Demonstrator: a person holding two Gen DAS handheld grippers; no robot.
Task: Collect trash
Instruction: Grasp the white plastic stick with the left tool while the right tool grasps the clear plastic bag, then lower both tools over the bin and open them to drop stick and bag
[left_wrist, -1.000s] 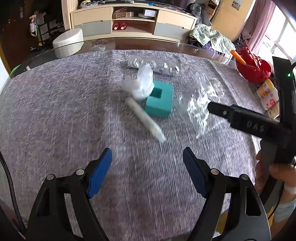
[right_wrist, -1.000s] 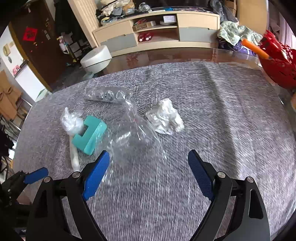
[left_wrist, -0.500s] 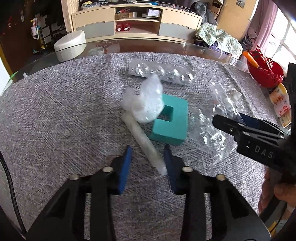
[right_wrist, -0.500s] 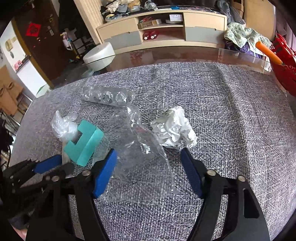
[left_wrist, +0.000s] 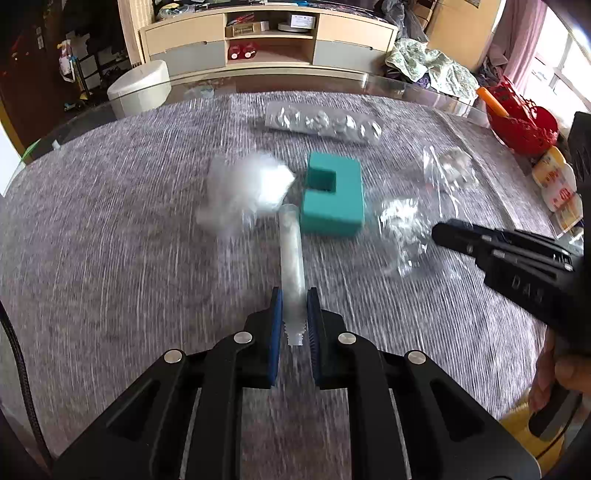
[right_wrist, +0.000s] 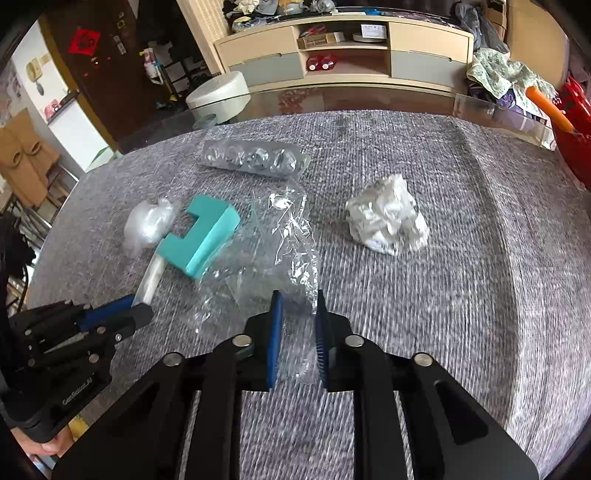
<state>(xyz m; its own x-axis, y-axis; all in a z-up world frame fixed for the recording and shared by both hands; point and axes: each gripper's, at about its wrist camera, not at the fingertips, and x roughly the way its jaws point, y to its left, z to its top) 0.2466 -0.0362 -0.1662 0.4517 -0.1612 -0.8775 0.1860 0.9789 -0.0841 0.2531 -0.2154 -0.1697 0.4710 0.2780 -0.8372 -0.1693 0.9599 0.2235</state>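
Observation:
My left gripper is shut on a clear plastic tube that points away toward a teal foam block. A crumpled white plastic wad lies left of the block. My right gripper is closed around the near end of a clear plastic bag on the grey cloth. A crumpled white paper ball lies to its right. A silver blister pack lies further back; it also shows in the left wrist view.
The grey cloth covers a glass table whose far edge shows. A red basket and snack packets sit at the right edge. A white stool and a shelf unit stand beyond.
Both grippers moved forward and closed: the left onto the tube, the right onto the clear bag. The tube has turned to point straight away from me.

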